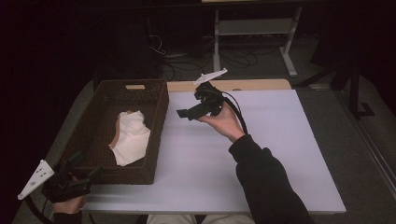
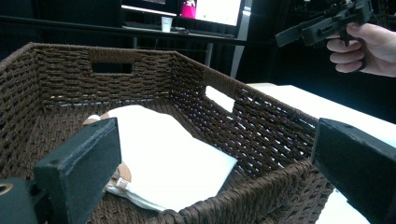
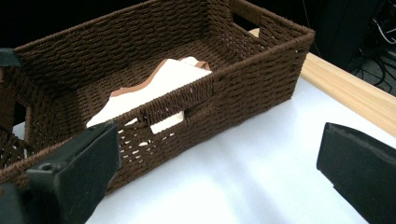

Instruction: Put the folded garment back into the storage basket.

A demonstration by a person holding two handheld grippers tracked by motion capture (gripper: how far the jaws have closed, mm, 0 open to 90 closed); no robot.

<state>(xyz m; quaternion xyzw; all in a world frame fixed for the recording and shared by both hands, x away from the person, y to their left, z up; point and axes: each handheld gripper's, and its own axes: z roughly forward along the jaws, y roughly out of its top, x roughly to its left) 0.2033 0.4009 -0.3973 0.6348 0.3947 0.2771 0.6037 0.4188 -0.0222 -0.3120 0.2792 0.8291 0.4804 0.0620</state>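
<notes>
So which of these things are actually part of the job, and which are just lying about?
Likely in use:
- wicker basket
- folded white cloth inside it
- left hand-held gripper, open
- right hand-held gripper, open

Just around:
- paper cup
- monitor
- floor cables

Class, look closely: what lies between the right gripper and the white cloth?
The near long wall of the basket; the right gripper is outside over bare table, the white cloth inside, in the right gripper view.

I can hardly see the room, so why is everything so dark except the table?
In the high view the room behind is nearly black while the white table top and the cloth in the basket catch the light. In the left gripper view the near jaws look soft and blurry, and bright screens glow far behind. In the right gripper view the table looks washed out.
</notes>
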